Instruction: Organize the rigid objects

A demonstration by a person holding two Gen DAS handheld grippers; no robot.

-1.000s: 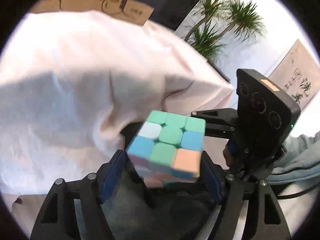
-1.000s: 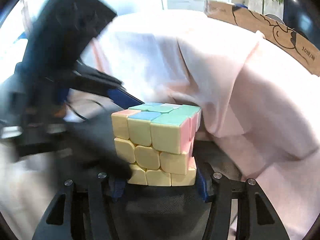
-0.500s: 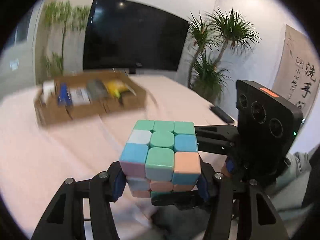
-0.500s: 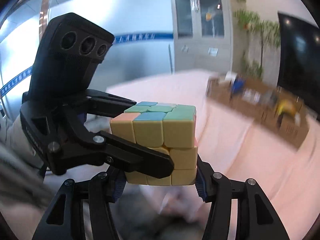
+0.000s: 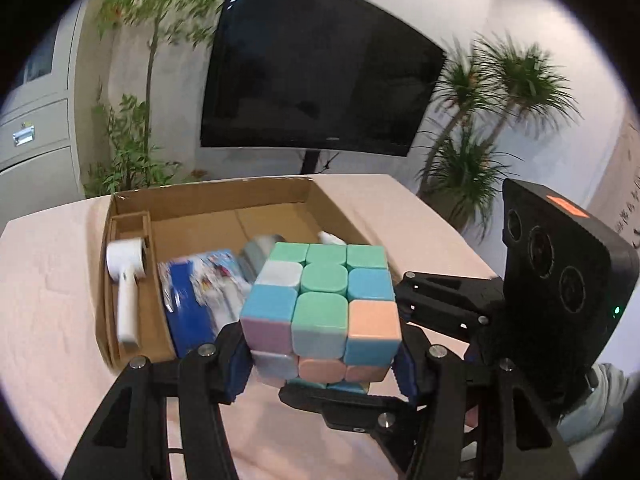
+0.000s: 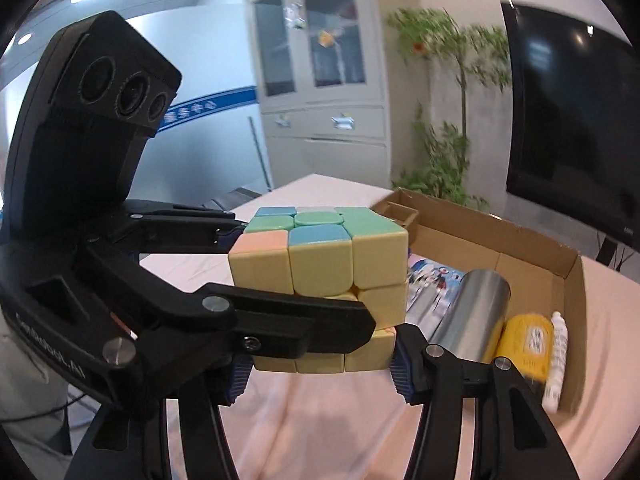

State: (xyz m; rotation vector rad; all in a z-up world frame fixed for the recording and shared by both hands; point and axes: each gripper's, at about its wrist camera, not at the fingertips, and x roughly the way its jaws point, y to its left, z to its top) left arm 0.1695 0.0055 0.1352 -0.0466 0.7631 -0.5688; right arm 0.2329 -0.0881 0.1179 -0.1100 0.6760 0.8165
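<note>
A pastel puzzle cube (image 5: 322, 300) is held in the air between both grippers, above the pink-clothed table. In the left wrist view my left gripper (image 5: 322, 364) is shut on its lower sides, blue pads pressing left and right. The right gripper's black fingers (image 5: 440, 300) reach in from the right and clamp the same cube. In the right wrist view the cube (image 6: 320, 264) shows its yellow face. My right gripper (image 6: 320, 372) is shut on its bottom layer, and one of the left gripper's fingers (image 6: 280, 320) crosses in front of it.
An open cardboard box (image 5: 224, 204) lies on the table behind the cube. It holds a white handheld device (image 5: 126, 280), a blue package (image 5: 192, 304), a steel cylinder (image 6: 468, 316), a yellow item (image 6: 528, 344) and a white tube (image 6: 558, 360). A dark screen (image 5: 316, 76) and plants stand behind.
Both grippers have risen together with the cube, from below the tablecloth's hanging edge to above the table. The left jaws, wider before, have closed onto the cube. The box now lies close ahead.
</note>
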